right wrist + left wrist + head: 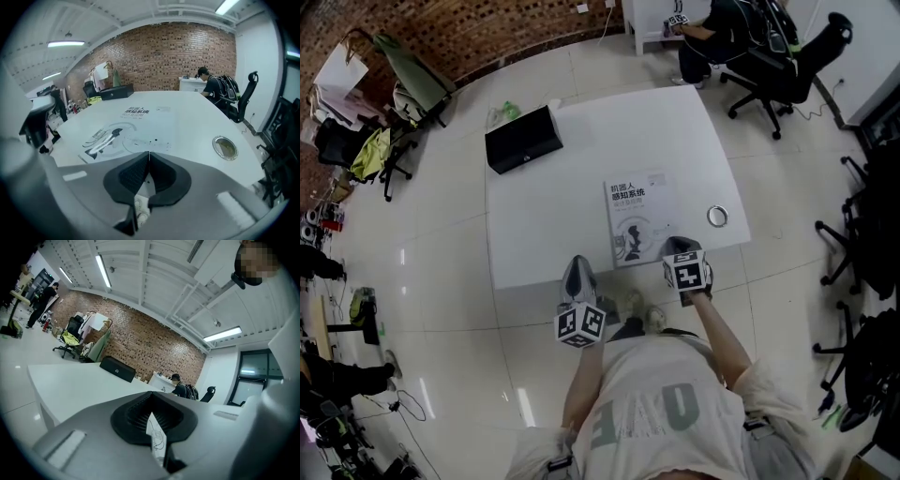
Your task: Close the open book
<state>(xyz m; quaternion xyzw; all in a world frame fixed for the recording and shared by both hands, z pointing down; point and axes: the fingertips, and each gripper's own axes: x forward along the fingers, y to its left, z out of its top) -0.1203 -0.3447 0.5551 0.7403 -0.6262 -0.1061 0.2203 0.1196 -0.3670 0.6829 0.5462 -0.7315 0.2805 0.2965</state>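
Judging from the white table (534, 216), little margin is offered at its near edge, where the book (640, 217) is seen lying flat with its cover up, apparently already closed. If it were nudged toward the person, it could be pushed over that edge and dropped to the floor. The right gripper (678, 248) is held at the book's near right corner, angled down, with its jaws pressed together and nothing between them; a careless descent could scuff or bend the cover. The left gripper (577, 272) is held by the table edge, left of the book, its jaws likewise fully together and empty. The small round metal dish (717, 217), to the book's right, could be knocked by a sideways sweep.
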